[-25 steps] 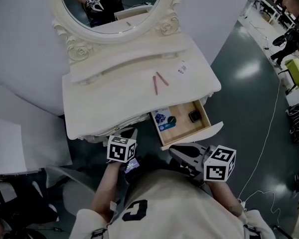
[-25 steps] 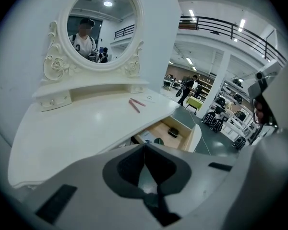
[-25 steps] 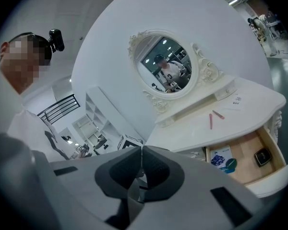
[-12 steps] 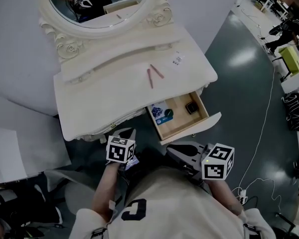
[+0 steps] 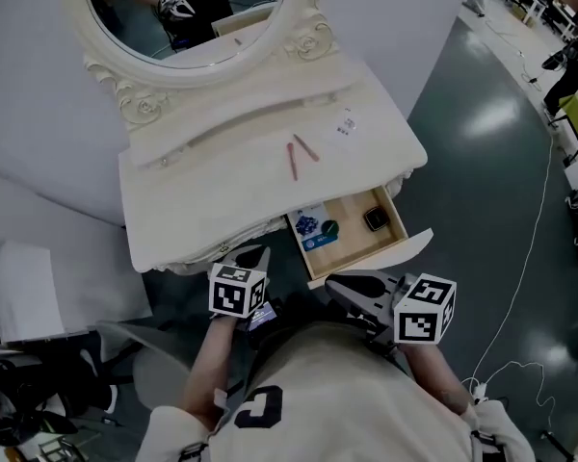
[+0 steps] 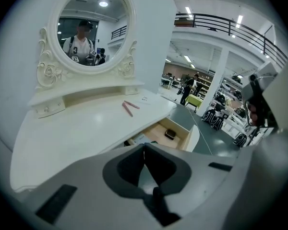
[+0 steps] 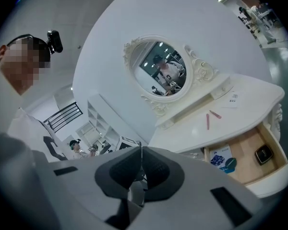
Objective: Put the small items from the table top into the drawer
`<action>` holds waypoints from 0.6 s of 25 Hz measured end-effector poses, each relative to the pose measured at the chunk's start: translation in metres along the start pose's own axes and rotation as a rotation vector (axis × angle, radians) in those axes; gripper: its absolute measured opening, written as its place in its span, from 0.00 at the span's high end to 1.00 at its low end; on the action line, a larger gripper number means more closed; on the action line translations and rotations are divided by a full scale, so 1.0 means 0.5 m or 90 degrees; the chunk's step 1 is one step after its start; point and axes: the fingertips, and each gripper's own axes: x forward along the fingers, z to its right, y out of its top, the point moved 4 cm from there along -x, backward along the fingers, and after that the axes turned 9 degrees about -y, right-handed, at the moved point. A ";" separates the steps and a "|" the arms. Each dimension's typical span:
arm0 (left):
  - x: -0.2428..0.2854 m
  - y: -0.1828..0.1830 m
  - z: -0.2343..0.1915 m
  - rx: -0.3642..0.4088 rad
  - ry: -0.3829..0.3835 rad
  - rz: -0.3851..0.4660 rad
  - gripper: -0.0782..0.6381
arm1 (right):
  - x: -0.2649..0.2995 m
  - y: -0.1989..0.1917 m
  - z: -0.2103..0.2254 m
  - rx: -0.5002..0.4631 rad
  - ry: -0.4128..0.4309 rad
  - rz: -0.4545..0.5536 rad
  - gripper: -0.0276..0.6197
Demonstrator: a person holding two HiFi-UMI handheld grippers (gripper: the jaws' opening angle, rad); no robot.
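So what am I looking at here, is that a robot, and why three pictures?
No robot: a person holds tongs in each hand, the left tongs and the right tongs. One picture comes from a camera on the person's head, looking down; the other two cameras ride on the tongs. Both tongs are shut and empty. On the white dressing table lie two pink sticks and a small paper tag. The open drawer holds a blue packet and a small dark item.
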 end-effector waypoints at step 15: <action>-0.033 0.052 0.094 -0.052 0.038 0.052 0.82 | -0.046 0.007 0.062 0.004 0.087 -0.046 0.91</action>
